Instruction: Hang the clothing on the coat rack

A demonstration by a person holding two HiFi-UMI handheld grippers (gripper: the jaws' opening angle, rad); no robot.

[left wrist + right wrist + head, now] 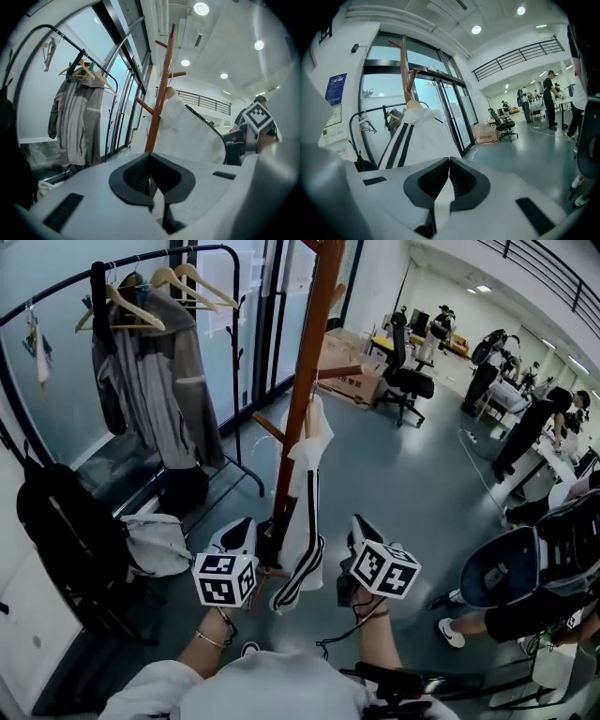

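A white garment with black stripes (306,507) hangs from a peg of the brown wooden coat rack (307,371). It drapes down beside the pole, and its lower end curls near the floor. My left gripper (240,532) is just left of the garment's lower part, and my right gripper (362,527) is just right of it. Neither touches the cloth. In the left gripper view the rack (160,105) and the garment (187,129) stand beyond the left gripper (150,155), whose jaws meet. In the right gripper view the striped garment (415,138) hangs beyond the right gripper (449,159), also shut and empty.
A black clothes rail (141,268) with a grey jacket (155,381) on hangers stands at the left. Beneath it lie a black bag (66,521) and a white bag (159,545). An office chair (410,381) and cardboard boxes (354,382) stand behind. People stand at the right.
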